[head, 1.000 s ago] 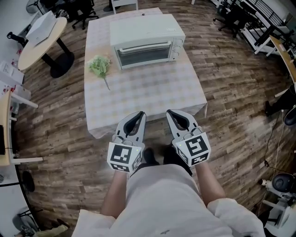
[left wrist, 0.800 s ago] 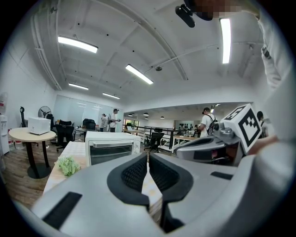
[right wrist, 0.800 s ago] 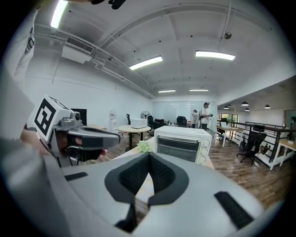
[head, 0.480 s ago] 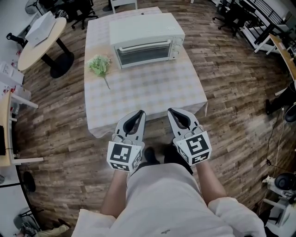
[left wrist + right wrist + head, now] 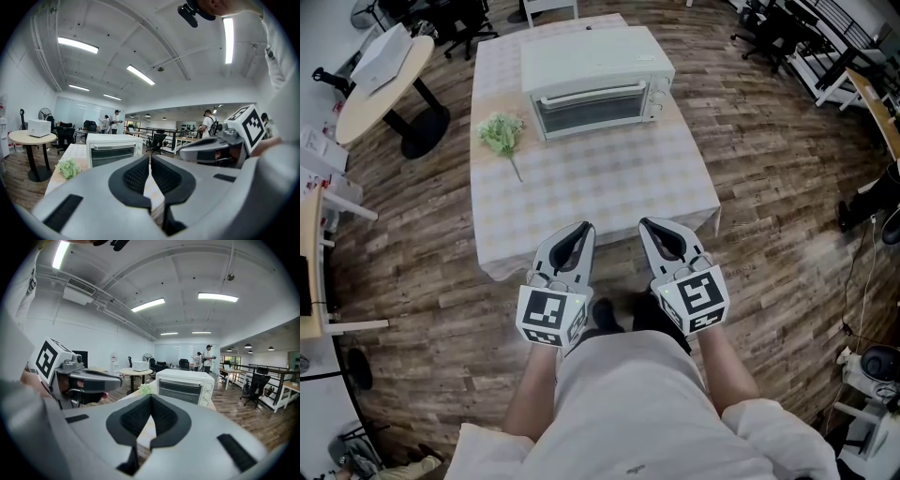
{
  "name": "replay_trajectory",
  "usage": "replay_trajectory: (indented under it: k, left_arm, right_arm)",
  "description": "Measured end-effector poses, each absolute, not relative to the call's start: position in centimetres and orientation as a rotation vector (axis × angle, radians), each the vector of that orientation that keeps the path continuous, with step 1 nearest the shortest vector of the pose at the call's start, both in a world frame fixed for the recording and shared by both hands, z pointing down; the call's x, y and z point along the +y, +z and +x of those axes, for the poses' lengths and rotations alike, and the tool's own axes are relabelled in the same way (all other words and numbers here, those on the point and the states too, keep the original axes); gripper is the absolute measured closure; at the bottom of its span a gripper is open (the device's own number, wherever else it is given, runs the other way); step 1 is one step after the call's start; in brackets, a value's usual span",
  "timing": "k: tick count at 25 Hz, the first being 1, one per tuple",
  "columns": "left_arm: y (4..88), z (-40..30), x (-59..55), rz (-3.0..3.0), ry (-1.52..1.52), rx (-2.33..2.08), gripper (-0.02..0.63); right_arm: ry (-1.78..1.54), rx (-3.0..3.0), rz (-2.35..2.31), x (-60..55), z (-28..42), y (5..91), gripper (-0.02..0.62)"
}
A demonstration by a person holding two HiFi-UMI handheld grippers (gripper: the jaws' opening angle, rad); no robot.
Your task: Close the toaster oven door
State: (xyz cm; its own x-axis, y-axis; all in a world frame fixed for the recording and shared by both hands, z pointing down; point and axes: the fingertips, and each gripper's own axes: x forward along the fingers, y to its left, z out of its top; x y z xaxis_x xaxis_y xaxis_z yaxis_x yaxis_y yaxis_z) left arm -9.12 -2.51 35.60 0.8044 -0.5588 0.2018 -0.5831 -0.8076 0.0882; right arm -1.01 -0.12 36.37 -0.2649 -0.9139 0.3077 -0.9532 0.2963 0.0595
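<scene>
before the table (image 5: 600, 183), grippers (image 5: 586, 229) (image 5: 644, 226) parallel (closed)

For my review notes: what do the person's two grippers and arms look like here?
Left gripper and right gripper match: light grey pointed tongs with black textured pads, each backed by a white cube bearing black square markers. Sleeves are white, pushed up above bare forearms.

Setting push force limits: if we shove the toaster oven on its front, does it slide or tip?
Probably won't tip: the toaster oven is a wide, low box. It may well slide or bunch the tablecloth it sits on. Likely rigid and fairly heavy, judging by its metal-looking shell.
</scene>
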Motion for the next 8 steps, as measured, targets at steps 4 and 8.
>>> replay_trajectory:
  k: [4,8]
  left_arm:
    - [35.57,-9.04,-2.75,2.847,0.25,-0.904,0.588]
    - [35.73,-8.86,-3.1,2.845,0.255,-0.906,0.588]
  right_arm:
    - [0.196,-2.284,1.703,-0.31,-0.83,36.29,0.597]
    - [0.197,-2.282,1.704,-0.59,-0.5,36.4,0.597]
